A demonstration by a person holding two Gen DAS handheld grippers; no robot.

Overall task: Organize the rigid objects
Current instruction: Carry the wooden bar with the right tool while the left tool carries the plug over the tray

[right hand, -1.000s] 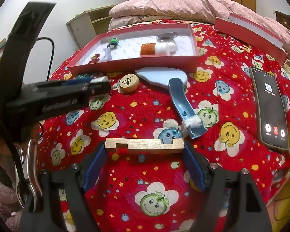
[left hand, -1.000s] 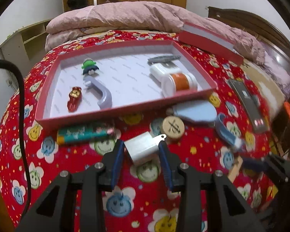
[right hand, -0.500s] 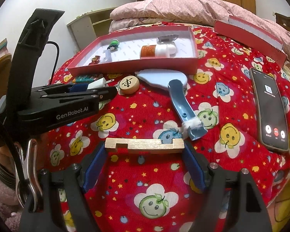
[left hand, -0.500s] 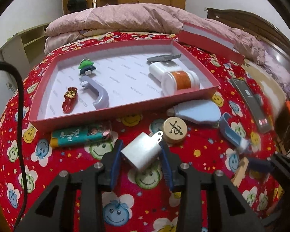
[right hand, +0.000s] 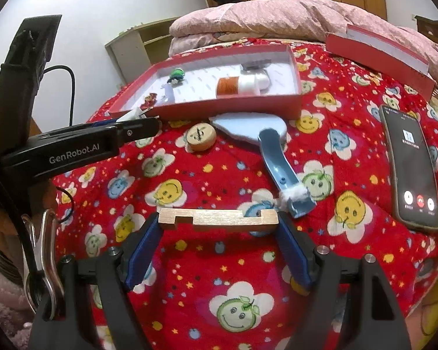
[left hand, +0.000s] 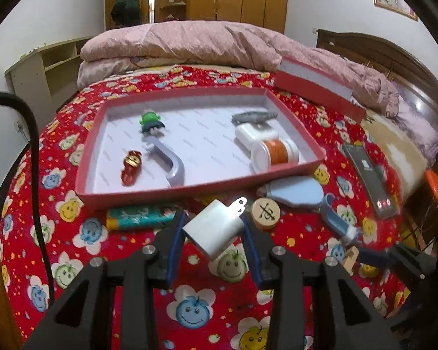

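Observation:
My left gripper (left hand: 214,227) is shut on a white plug charger (left hand: 216,229), lifted above the red bedspread just in front of the red box tray (left hand: 166,195). The tray holds a green figure (left hand: 150,120), a red figure (left hand: 130,166), a grey hook (left hand: 169,160), a grey clip, a white block and an orange-banded spool (left hand: 274,154). My right gripper (right hand: 219,224) is shut on a notched wooden bar (right hand: 219,217) by its two ends, low over the bedspread. The left gripper (right hand: 81,143) shows at the left of the right wrist view.
On the bedspread in front of the tray lie a teal lighter (left hand: 140,217), a round wooden chess piece (right hand: 201,137) and a blue shoehorn-like scoop (right hand: 273,151). A phone (right hand: 410,169) lies at the right. The red box lid (right hand: 379,55) leans by the pink duvet.
The left gripper has risen with the charger and come closer to the tray's front wall. The right gripper and its wooden bar have kept still.

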